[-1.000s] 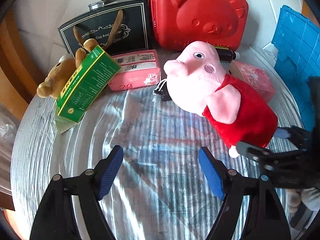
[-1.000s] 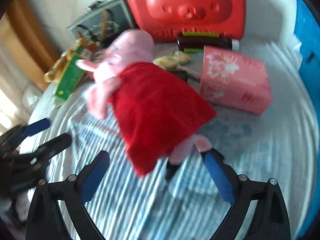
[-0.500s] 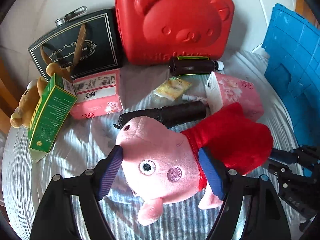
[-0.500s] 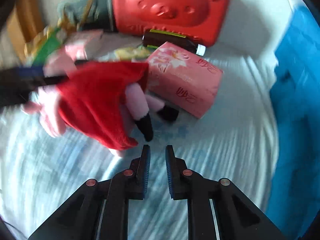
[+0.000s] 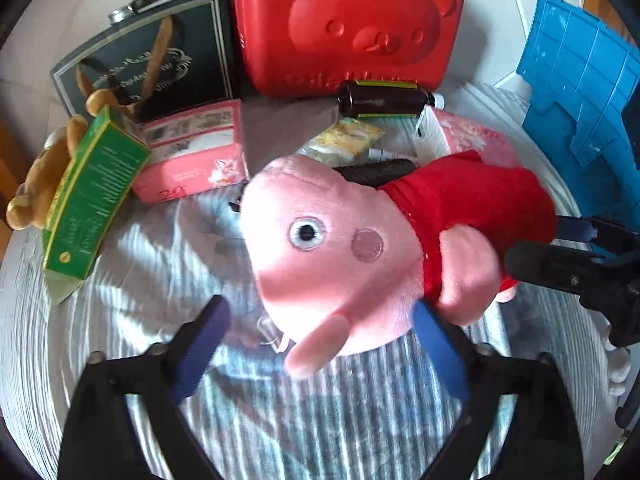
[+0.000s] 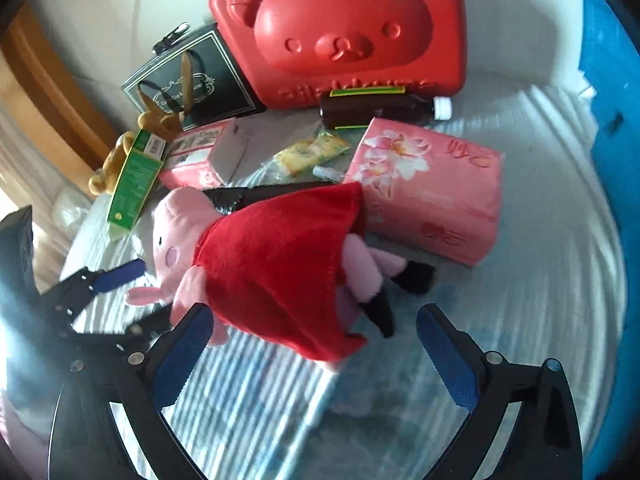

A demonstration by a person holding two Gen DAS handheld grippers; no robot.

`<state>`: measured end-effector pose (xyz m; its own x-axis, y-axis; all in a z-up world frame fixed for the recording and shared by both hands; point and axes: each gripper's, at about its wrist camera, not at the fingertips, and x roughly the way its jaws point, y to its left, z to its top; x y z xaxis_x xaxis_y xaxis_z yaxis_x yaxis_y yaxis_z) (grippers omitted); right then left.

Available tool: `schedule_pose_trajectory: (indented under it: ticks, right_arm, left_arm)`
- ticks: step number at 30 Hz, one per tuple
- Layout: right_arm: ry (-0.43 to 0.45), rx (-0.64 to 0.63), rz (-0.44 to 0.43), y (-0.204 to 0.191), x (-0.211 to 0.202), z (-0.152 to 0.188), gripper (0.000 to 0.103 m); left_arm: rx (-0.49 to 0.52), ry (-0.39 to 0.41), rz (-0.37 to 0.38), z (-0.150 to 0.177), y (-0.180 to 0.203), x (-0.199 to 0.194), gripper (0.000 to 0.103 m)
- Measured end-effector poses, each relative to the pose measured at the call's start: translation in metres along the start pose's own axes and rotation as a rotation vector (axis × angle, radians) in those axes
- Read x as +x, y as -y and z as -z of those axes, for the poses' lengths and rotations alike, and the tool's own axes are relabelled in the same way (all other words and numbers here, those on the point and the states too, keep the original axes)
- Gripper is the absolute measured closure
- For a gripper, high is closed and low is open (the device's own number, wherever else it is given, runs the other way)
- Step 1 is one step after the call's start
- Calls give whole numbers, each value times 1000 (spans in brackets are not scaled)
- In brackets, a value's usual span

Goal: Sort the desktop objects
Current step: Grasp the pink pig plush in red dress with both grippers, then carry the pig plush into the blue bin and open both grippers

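Pig plush toy (image 5: 332, 256): lies on its side on the striped cloth (image 5: 160, 248), head toward the left hand-held gripper, red dress and legs toward the right one; also seen at (image 6: 260, 256).
Left hand-held gripper (image 5: 320, 344): fingers spread wide, one blue pad on each side of the pig's head; the right pad (image 5: 440, 352) is just beside or touching the head, I cannot tell which; nothing is pinched.
Right hand-held gripper (image 6: 316, 356): fingers spread wide, low over the cloth, with the hem of the dress between them; its left pad (image 6: 180, 360) sits close to the pig's arm, contact unclear.
Red bear case (image 5: 348, 24): stands upright at the back.
Black gift bag (image 5: 148, 68): left of the case, leaning back.
Brown bottle (image 6: 376, 110): lying on its side in front of the case.
Pink tissue pack (image 6: 428, 188): just beside the pig's dress, on the right.
Second pink pack (image 5: 192, 156): left of the pig's head.
Green box (image 5: 92, 200): tilted against a brown teddy bear (image 5: 36, 184).
Yellow packet (image 6: 312, 152): between the two pink packs.
Blue crate (image 5: 580, 112): at the right edge.
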<state>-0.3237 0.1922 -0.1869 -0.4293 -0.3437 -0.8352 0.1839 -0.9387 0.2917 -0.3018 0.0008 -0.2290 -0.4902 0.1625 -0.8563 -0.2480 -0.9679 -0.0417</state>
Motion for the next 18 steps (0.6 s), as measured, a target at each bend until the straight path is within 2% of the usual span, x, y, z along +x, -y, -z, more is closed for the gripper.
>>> schedule_pose_trajectory:
  ticks: [2,6,11,13,16,18]
  right_arm:
    - [-20,5,10,2,11,-6,0]
    - [-2,22,5,6,18,-12,0]
    - [-38,24,-15,9,31,-15,0]
    - [-54,2,-5,4,34,-13,0]
    - [-25,-27,-11,-6,22,-10,24]
    - [-12,-56,10,-12,12,-8,28]
  left_arm:
    - [18,-10,14,-3,4,10,4]
    - [44,26,3,-9,6,14,0]
    - [24,1,64,-13,4,25,0]
    - [26,-3,82,-11,7,27,7]
    - [36,32,68,-7,11,16,17]
    - [30,49,66,-5,11,5,19]
